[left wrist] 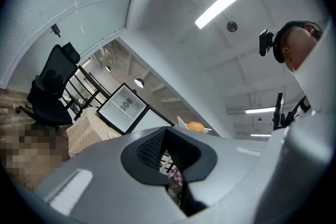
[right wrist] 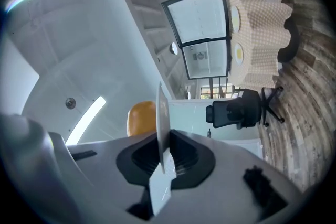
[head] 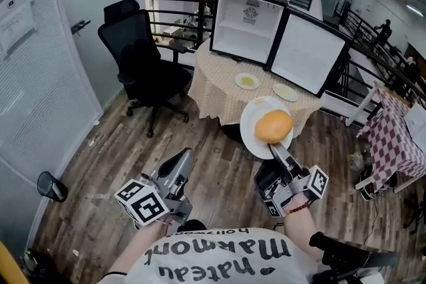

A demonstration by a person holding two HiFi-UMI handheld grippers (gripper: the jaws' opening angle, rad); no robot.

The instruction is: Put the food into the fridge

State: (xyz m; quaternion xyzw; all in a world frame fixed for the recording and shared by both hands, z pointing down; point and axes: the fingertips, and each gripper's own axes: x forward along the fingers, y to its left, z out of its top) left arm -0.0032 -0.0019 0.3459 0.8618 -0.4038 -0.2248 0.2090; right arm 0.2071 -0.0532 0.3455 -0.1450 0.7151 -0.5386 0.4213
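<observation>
head view, person facing the open fridge (head: 247,23) on the table (head: 213,86). right gripper (head: 278,149) is clamped on the near rim of a white plate (head: 253,126), well short of the table; a round orange bun (head: 273,126) sits loose on the plate. left gripper (head: 181,163) is closed on nothing, low beside it.

hazards, as judged:
(a) the plate is held by one edge only, so its weight can lever it out of the thin pinch.
(b) any tilt or jolt may roll the bun off onto the floor.
(c) two plates (head: 247,81) (head: 285,92) lie in front of the fridge, and the held plate could knock them on the way in.
(d) the door (head: 309,53) stands just right of the opening, so a wide approach could clip it.
</observation>
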